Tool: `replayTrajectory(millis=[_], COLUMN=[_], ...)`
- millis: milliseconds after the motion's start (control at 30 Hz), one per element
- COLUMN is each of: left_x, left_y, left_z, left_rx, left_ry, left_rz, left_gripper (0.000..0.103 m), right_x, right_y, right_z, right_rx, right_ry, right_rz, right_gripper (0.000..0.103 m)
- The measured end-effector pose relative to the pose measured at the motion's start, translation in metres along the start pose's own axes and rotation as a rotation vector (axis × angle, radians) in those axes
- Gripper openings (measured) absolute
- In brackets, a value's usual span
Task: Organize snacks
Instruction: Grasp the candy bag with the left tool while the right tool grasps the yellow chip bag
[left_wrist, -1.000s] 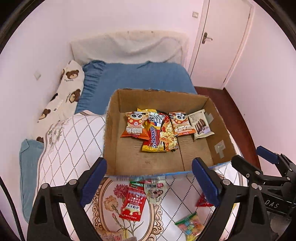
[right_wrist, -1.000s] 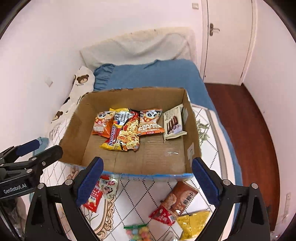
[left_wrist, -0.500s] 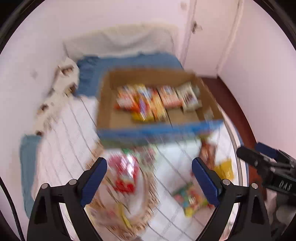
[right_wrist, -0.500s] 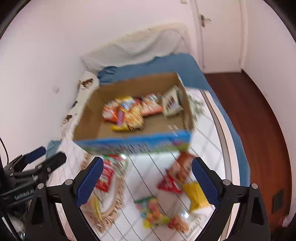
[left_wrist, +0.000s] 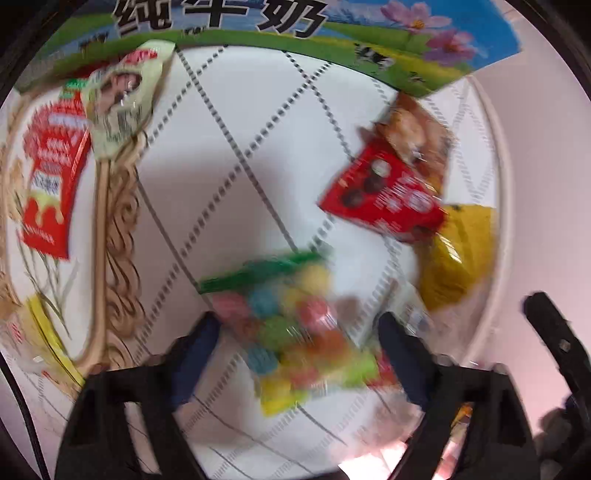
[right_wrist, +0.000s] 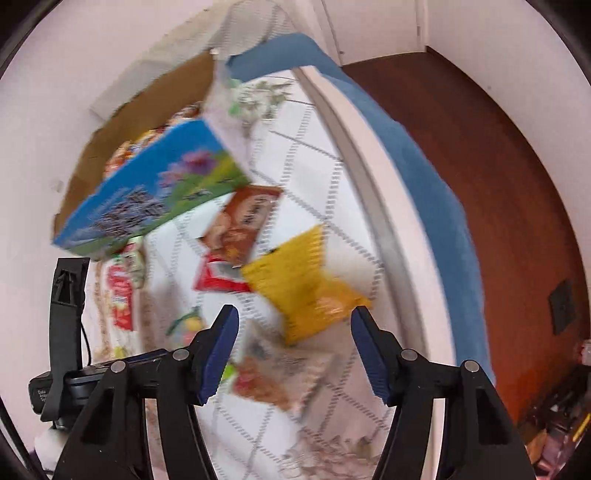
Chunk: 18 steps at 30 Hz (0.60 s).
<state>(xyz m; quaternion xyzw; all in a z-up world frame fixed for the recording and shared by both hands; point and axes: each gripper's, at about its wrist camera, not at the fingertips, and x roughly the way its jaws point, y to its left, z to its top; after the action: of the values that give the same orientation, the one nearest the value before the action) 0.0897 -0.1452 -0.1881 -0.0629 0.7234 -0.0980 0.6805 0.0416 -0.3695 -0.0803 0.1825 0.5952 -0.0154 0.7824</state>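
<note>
Snacks, partly sorted: several packets are seen inside the cardboard box (right_wrist: 122, 125); candy bag (left_wrist: 291, 325), red packet (left_wrist: 384, 195) and yellow packet (right_wrist: 303, 280) are left on the bed quilt (left_wrist: 258, 147); left tool (left_wrist: 295, 343) and right tool (right_wrist: 295, 347) are held wide, empty.

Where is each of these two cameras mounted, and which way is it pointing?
Left wrist view: sits on the left hand-held gripper, facing down at a clear bag of multicoloured candies on the white quilted bedspread; its open fingers show.
Right wrist view: sits on the right hand-held gripper, facing a crinkled yellow snack packet; its open fingers show.
Shared: bedspread, yellow packet, blue-printed cardboard box.
</note>
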Motion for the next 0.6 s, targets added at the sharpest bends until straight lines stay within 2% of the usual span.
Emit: replayTrajectory(millis=[33, 200, 267, 367, 433, 500, 600], left_x=[0.001, -0.007, -0.008, -0.005, -0.004, -0.004, -0.001], left_y=[-0.002, 0.002, 0.01, 0.023, 0.027, 0.028, 0.026], left_z=[0.0, -0.011, -0.016, -0.023, -0.027, -0.029, -0.03], left_rx=[0.026, 0.11, 0.105, 0.065, 0.045, 0.042, 0.043], left_ry=[-0.008, -0.069, -0.071, -0.067, -0.067, -0.069, -0.061], left_rz=[0.017, 0.113, 0.128, 0.119, 0.105, 0.101, 0.108], left_gripper=[0.059, 0.058, 0.058, 0.058, 0.058, 0.059, 0.059], right_x=[0.005, 0.043, 0.062, 0.082, 0.087, 0.088, 0.09], right_y=[-0.001, 0.018, 0.032, 0.046, 0.044, 0.036, 0.025], right_z=[0.002, 0.012, 0.01, 0.005, 0.005, 0.006, 0.003], right_rx=[-0.019, -0.182, -0.272, -0.37, -0.339, -0.275, -0.173], right_ry=[0.009, 0.079, 0.103, 0.101, 0.111, 0.142, 0.25], right_rz=[-0.004, -0.06, -0.09, -0.19, -0.211, -0.178, -0.091], right_gripper=[0.073, 0.073, 0.073, 0.069, 0.058, 0.057, 0.057])
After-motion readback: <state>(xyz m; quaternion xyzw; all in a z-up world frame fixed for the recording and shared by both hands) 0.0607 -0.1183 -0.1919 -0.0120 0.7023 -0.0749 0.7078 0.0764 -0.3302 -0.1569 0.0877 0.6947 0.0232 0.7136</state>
